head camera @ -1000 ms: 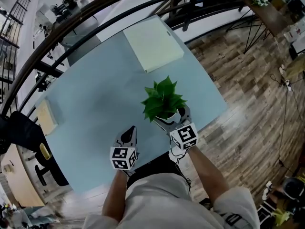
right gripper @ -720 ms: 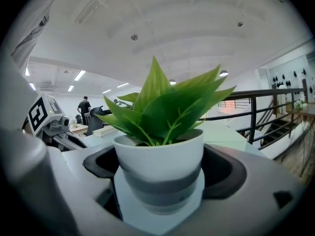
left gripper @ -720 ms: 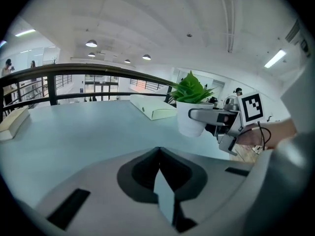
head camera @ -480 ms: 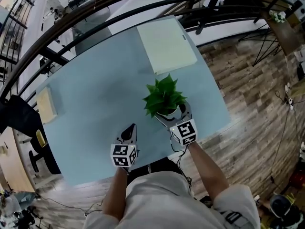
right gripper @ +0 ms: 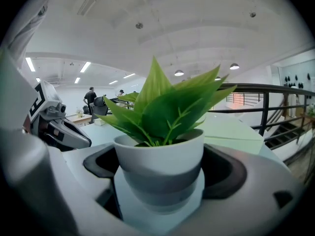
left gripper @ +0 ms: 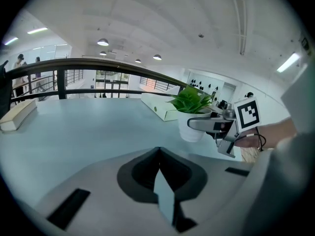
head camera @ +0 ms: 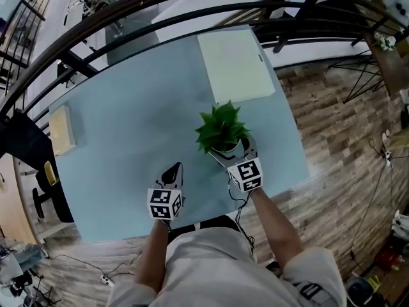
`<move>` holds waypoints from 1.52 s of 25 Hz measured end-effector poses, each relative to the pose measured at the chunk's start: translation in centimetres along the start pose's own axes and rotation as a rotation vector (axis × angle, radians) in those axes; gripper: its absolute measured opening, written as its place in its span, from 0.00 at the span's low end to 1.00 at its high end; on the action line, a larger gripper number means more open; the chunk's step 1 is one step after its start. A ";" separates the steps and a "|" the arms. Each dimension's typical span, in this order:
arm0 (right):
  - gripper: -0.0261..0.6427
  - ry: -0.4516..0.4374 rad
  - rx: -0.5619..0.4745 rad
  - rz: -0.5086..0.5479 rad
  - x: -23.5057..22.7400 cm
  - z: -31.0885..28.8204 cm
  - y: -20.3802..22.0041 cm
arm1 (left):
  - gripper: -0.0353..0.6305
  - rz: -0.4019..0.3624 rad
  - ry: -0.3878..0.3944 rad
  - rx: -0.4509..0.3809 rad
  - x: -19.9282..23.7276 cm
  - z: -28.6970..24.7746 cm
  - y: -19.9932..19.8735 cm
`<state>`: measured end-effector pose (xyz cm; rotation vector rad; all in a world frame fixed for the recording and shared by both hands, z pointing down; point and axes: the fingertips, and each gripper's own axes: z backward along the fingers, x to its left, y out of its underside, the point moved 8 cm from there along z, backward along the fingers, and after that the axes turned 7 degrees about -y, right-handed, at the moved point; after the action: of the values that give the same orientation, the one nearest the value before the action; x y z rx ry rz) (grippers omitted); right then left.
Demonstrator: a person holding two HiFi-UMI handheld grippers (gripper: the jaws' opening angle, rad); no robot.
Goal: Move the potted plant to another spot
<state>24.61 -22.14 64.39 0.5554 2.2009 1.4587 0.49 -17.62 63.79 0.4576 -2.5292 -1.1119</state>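
The potted plant has green leaves in a small white pot. It stands near the front right part of the pale blue table. My right gripper is shut on the pot, one jaw on each side, and the left gripper view shows the same hold on the pot. Whether the pot rests on the table or hangs just above it I cannot tell. My left gripper hovers over the table to the left of the plant, shut with nothing in it.
A flat pale green box lies behind the plant at the far right of the table. A beige block sits at the left edge. A dark railing curves behind the table. Wooden floor lies to the right.
The head view has swung, shifting the table in the picture. The right gripper with the plant stands slightly nearer the pale green box. The left gripper has hardly moved.
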 end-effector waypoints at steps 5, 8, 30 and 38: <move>0.80 -0.009 0.019 0.003 -0.3 -1.4 0.3 | 0.07 0.012 -0.017 0.005 1.0 -0.4 -0.1; 0.80 -0.015 0.028 0.002 -0.4 -1.7 0.7 | 0.07 0.018 -0.021 0.009 0.9 -0.6 0.1; 0.81 0.008 0.064 -0.021 0.3 -1.7 2.7 | 0.07 0.043 -0.003 0.025 0.5 -1.2 0.5; 0.81 0.027 0.080 -0.011 0.6 -1.2 3.2 | 0.07 0.044 0.009 0.020 0.3 -0.6 0.8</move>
<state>23.71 -21.57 67.67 0.5519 2.2887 1.3850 0.39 -17.57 64.85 0.4093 -2.5327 -1.0676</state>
